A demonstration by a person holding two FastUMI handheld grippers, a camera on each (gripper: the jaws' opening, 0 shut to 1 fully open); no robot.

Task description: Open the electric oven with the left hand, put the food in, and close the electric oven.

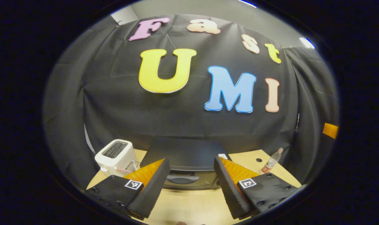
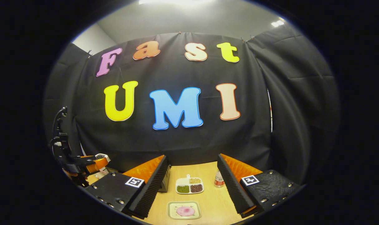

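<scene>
Both tools agape | plate (image 2: 184, 210): pink food (image 2: 185, 211) | divided tray (image 2: 189, 185): green, tan, dark fillings

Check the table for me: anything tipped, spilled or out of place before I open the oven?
Nothing stands out. The oven is shut, the toaster and bottle stand upright, and the pink food sits on its plate beside the tidy divided dish.

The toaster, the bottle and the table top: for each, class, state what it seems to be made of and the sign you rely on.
Toaster: probably glossy white plastic; smooth, rounded, soft sheen.
Bottle: clear plastic, likely; see-through body, coloured label and cap.
Table top: light wood or wood-look laminate; pale matte surface, and the grain is too faint to say which.
</scene>
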